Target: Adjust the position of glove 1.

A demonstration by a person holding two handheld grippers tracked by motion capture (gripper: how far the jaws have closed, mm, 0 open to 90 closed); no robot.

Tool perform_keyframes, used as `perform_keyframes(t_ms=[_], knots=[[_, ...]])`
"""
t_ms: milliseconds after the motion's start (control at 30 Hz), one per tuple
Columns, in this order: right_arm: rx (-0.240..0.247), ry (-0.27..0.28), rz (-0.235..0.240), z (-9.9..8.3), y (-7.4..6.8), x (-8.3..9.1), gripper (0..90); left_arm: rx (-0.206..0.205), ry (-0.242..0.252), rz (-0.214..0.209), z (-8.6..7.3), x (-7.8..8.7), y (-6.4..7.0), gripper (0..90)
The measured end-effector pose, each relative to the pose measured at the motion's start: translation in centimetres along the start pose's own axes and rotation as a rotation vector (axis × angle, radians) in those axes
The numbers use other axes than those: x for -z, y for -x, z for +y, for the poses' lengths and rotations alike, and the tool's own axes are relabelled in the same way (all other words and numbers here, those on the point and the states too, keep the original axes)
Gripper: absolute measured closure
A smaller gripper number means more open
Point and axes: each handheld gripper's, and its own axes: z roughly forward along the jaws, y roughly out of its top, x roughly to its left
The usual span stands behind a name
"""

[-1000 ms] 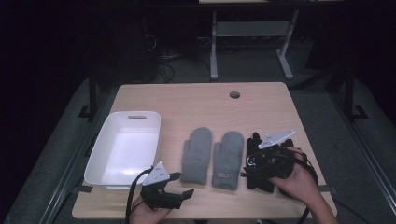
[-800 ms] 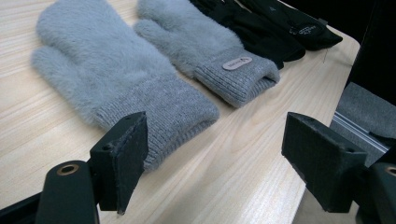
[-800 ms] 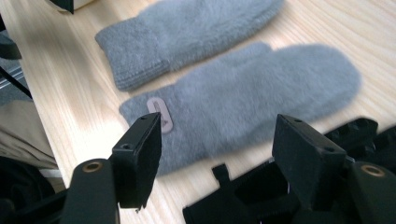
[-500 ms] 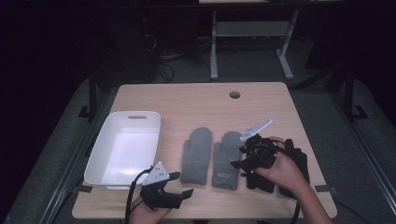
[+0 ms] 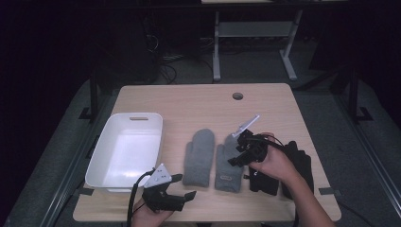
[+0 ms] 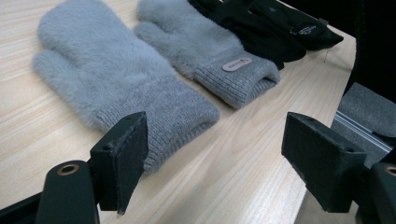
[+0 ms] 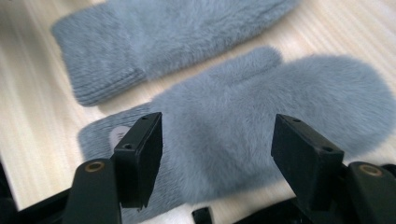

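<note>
Over the last second our right gripper (image 5: 242, 152) had swung left off the black gloves (image 5: 288, 165) and over the labelled grey mitten (image 5: 228, 161), jaws spread and empty; we judged a grasp on it was next. That mitten lay flat mid-table, just beside its twin grey mitten (image 5: 198, 156), long axis running away from us, fingertips far, cuff near. Our left gripper (image 5: 182, 188) rested agape near the white bin (image 5: 101, 156), holding nothing.

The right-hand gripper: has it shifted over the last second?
Yes. The right gripper has moved left, off the black gloves, and now hangs over the grey mitten with the label.
</note>
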Motion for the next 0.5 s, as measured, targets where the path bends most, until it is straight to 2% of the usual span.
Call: perform_keyframes(t_ms=[33, 133, 167, 333, 500], knots=[[0.009, -0.028, 0.004, 0.3, 0.3, -0.9, 33.5, -0.002, 0.002, 0.001, 0.0, 0.0, 0.0, 22.9], [0.02, -0.049, -0.007, 0.6, 0.4, -1.5, 33.5, -0.004, 0.002, 0.0, 0.0, 0.1, 0.0, 22.9], [0.02, -0.063, -0.006, 0.8, 0.5, -2.2, 33.5, -0.004, 0.003, 0.001, 0.0, 0.1, 0.0, 22.9], [0.024, -0.109, -0.024, 0.8, 0.8, -3.6, 34.8, -0.001, 0.003, -0.003, 0.0, 0.1, -0.1, 23.0], [0.056, -0.148, -0.047, 0.4, 0.6, -4.6, 35.2, -0.001, 0.0, -0.005, 0.0, 0.0, 0.0, 23.0]])
